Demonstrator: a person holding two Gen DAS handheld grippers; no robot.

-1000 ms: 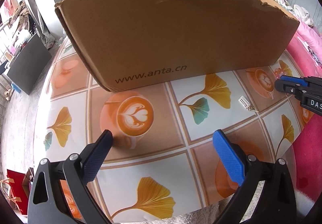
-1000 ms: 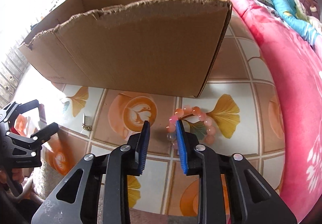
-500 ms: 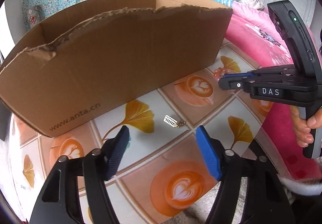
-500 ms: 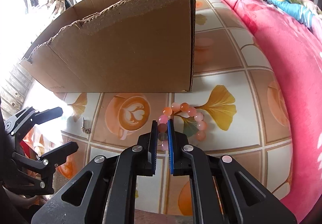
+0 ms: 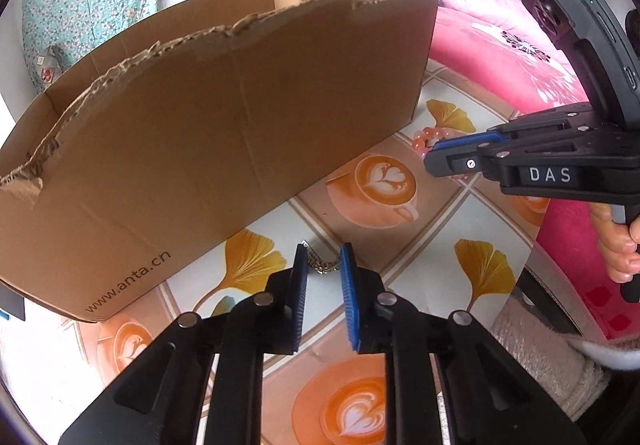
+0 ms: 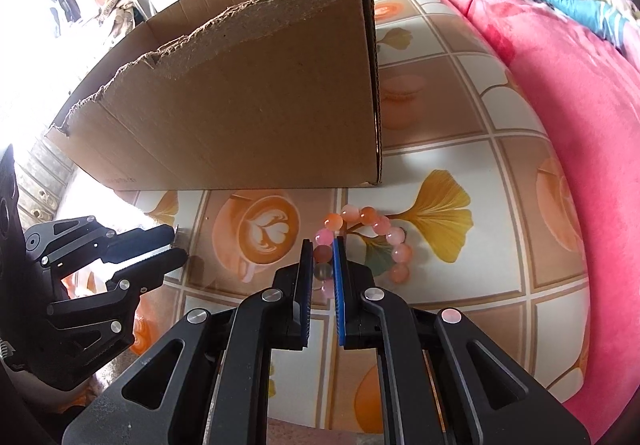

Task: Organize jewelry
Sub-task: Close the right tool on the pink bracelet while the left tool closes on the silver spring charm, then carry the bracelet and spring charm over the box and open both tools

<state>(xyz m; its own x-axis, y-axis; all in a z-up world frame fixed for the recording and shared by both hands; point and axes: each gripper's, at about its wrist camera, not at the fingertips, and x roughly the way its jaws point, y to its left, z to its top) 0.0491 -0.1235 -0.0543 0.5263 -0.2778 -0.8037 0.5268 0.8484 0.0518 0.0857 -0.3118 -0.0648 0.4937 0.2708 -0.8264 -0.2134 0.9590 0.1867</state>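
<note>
Jewelry is all out on the table so far: none of it seems to have reached the cardboard box, though I cannot see inside. My right gripper is pinched shut on the bead bracelet, near its left side. My left gripper is closing around the small metal hair clip, which lies between my fingertips, not yet squeezed.

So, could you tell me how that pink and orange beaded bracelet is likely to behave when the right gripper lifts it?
The pink and orange beaded bracelet would probably sag from the right gripper, being separate beads on a loop. The round, glossy beads look slippery, so they might slide between the pads. It seems light, though a loose bead could roll on the smooth patterned table.
</note>
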